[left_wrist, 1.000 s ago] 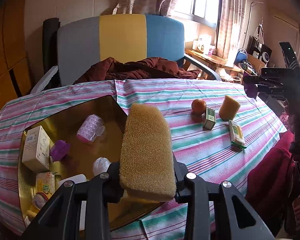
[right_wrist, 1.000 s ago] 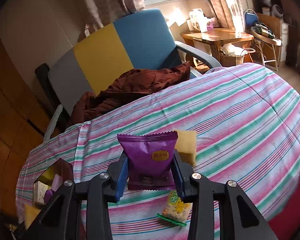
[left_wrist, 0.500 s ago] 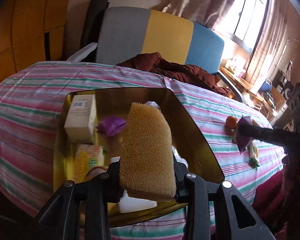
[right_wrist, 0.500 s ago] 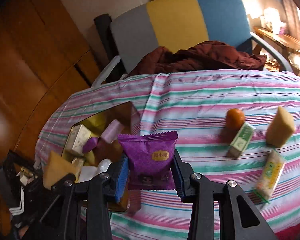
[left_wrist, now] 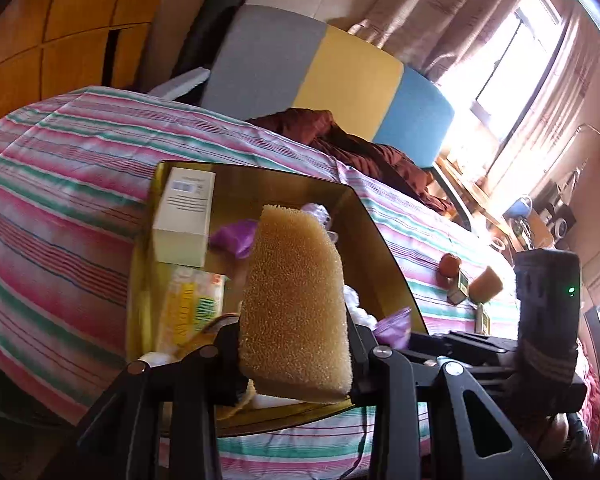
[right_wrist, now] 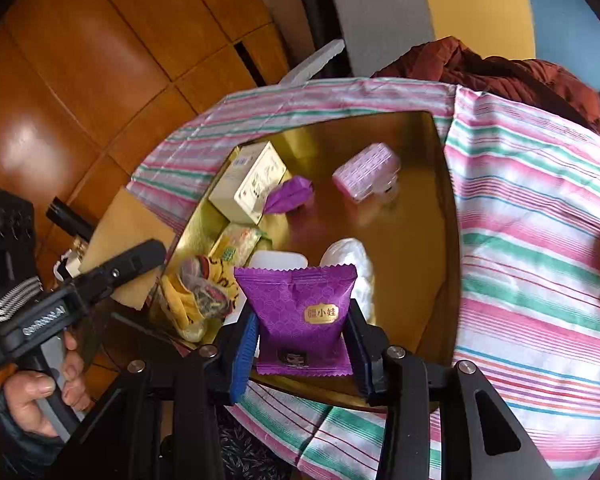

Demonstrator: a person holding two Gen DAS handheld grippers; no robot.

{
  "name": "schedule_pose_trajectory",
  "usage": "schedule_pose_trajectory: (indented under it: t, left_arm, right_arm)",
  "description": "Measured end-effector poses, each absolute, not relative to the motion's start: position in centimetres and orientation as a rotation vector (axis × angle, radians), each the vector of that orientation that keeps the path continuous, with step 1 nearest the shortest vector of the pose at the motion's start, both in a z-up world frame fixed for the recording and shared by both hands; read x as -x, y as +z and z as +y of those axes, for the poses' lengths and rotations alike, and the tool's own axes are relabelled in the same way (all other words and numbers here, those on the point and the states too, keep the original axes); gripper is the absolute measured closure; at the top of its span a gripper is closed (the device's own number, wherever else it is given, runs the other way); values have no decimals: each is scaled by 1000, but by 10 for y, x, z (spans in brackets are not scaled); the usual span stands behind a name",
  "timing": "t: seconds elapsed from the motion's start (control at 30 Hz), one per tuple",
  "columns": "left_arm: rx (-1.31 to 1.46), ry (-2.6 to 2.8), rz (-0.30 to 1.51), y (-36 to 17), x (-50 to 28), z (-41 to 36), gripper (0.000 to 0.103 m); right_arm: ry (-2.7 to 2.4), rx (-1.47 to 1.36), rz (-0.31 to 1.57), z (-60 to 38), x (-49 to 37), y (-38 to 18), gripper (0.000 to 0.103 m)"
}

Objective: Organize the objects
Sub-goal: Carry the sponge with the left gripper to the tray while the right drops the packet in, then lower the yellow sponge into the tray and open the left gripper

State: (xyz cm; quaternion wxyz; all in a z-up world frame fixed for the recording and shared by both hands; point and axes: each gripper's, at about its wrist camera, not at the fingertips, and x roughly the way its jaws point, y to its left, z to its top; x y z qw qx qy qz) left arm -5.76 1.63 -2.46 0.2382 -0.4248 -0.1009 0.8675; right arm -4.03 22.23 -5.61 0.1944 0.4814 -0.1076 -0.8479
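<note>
Sponge (left_wrist: 296, 304): clamped in left gripper (left_wrist: 296, 364) jaws, long axis pointing forward. Purple packet (right_wrist: 300, 314): upright between right gripper (right_wrist: 302, 350) jaws, now opening, over gold tray (right_wrist: 416, 216).

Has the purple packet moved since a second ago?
Yes. The purple packet, between the right hand-held gripper's opening jaws, went from over the striped cloth to over the gold tray.

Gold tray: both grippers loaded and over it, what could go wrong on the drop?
1. The gold tray is crowded near its front: the purple packet, between the right gripper's opening jaws, could land on the white wrapped item.
2. The sponge in the left gripper could bounce out.
3. The grippers sit close together and may collide.
</note>
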Motion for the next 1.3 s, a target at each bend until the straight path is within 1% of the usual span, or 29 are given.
schedule_pose_trajectory:
  t: [0.03,0.07,0.1,0.17,0.37,0.43,0.47,0.5,0.57,0.63,0.7,0.8,0.9,1.13,1.3]
  left_arm:
    - [1169,2369,-268,-27,59,21,67]
    - [1185,2366,-264,-30,62,24,67]
    - [1211,2362,-264,-35,65,26,67]
    - [1272,2346,-264,-49,69,30,67]
    - [1316,2350,-172,-68,65,38,67]
    - [1336,2343,-140,-71,68,40,67]
    - [1336,2345,-140,-71,68,40,67]
    - [1340,2338,-141,-71,68,40,67]
    - [1343,2321,-130,-70,66,39,67]
    - [1348,2301,-132,-68,63,36,66]
    - [1340,2284,-137,-66,57,32,64]
    - [1330,2268,-134,-62,48,31,59]
    - [1299,2253,-121,-56,41,33,47]
    - [1179,2263,-187,-38,40,33,47]
    - [1195,2165,-180,-51,45,63,49]
  right_arm:
    - [-2372,-1363,-295,220,40,-61,60]
    - [-2366,-1377,-293,218,39,-65,56]
    - [-2358,-1392,-291,217,39,-68,46]
    - [-2343,-1410,-284,215,38,-74,40]
    - [-2321,-1435,-288,214,35,-84,40]
    - [-2316,-1434,-291,214,34,-83,38]
    - [-2315,-1432,-291,214,33,-82,32]
    - [-2315,-1432,-291,214,32,-82,24]
    - [-2324,-1432,-287,215,29,-81,18]
    - [-2344,-1428,-281,216,27,-79,16]
    - [-2362,-1414,-295,220,24,-76,8]
    - [-2384,-1400,-298,222,24,-73,7]
    - [-2398,-1398,-296,223,24,-71,4]
    - [-2469,-1383,-339,237,19,-67,3]
    - [-2619,-1326,-353,258,10,-52,3]
